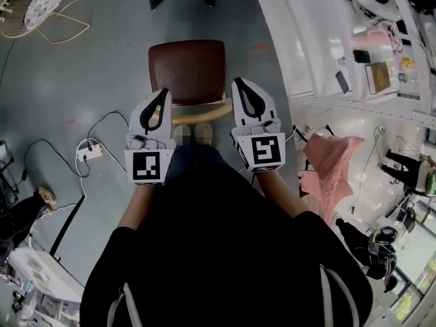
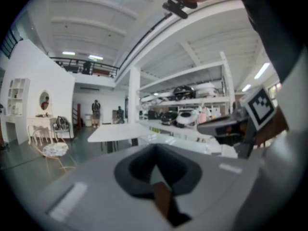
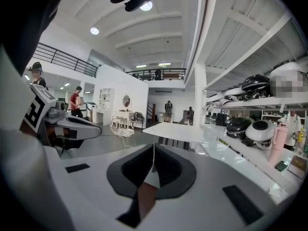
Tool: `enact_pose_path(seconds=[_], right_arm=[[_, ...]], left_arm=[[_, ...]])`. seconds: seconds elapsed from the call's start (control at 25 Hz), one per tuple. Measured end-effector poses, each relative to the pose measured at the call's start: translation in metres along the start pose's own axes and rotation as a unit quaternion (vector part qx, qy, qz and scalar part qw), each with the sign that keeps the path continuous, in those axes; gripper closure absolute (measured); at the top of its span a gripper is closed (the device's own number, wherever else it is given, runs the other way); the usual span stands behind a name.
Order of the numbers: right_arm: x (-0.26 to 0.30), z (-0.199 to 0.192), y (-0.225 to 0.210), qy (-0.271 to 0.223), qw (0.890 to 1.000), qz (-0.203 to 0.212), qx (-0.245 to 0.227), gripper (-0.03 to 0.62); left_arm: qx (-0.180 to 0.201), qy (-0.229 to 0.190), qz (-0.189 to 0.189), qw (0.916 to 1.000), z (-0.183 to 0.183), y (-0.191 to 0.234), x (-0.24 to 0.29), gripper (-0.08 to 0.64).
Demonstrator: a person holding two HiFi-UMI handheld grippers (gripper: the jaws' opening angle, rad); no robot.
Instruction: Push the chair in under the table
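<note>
Left gripper (image 1: 162,95): jaws shut, empty.
Right gripper (image 1: 242,86): likewise closed on nothing.
Chair (image 1: 187,70): on floor (image 1: 102,67) just ahead, wooden backrest (image 1: 201,112) nearest, below both tips.
Handling: rigid, probably light; should slide.
Hold: press backrest's top rail, both sides.

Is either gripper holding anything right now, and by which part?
Nothing is held. The left gripper and the right gripper are both shut on nothing, by the back of the chair.
</note>
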State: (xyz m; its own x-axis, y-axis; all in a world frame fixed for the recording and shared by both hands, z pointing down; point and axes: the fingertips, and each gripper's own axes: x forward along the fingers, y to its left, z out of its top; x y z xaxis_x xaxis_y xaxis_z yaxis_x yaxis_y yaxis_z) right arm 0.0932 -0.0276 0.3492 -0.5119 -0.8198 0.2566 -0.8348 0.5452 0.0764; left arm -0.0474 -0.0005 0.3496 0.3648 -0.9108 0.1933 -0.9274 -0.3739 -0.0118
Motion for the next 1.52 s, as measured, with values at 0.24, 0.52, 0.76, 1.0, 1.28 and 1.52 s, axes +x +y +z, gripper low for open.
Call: enact_pose_path(seconds=[0.24,0.52,0.76,1.0,1.28,1.52], right_arm=[[0.003,-0.041,0.011,0.034,0.999,0.017,-0.015,0.569],[0.003,-0.084,0.024,0.068,0.997,0.035,-0.017,0.569],[0.000,-0.115,0.022,0.096,0.995,0.032,-0.014,0.569],[-0.004,-0.150,0.030,0.132,0.989,0.052,-0.032,0.569],[-0.007,-0.190,0.050,0.183,0.979,0.087,-0.016,0.569],[-0.014,-0.221,0.056,0.231,0.966,0.110,-0.024,0.568]], left_arm=[[0.008,0.047,-0.026,0.9985,-0.048,-0.006,-0.002,0.551],[0.004,0.076,-0.041,0.9963,-0.086,-0.016,-0.006,0.551],[0.007,0.100,-0.045,0.9939,-0.112,-0.020,-0.009,0.551],[-0.008,0.130,-0.044,0.9905,-0.139,-0.022,-0.014,0.551],[-0.001,0.165,-0.052,0.9848,-0.177,-0.022,-0.031,0.551],[0.018,0.214,-0.071,0.9742,-0.212,-0.027,-0.042,0.549]])
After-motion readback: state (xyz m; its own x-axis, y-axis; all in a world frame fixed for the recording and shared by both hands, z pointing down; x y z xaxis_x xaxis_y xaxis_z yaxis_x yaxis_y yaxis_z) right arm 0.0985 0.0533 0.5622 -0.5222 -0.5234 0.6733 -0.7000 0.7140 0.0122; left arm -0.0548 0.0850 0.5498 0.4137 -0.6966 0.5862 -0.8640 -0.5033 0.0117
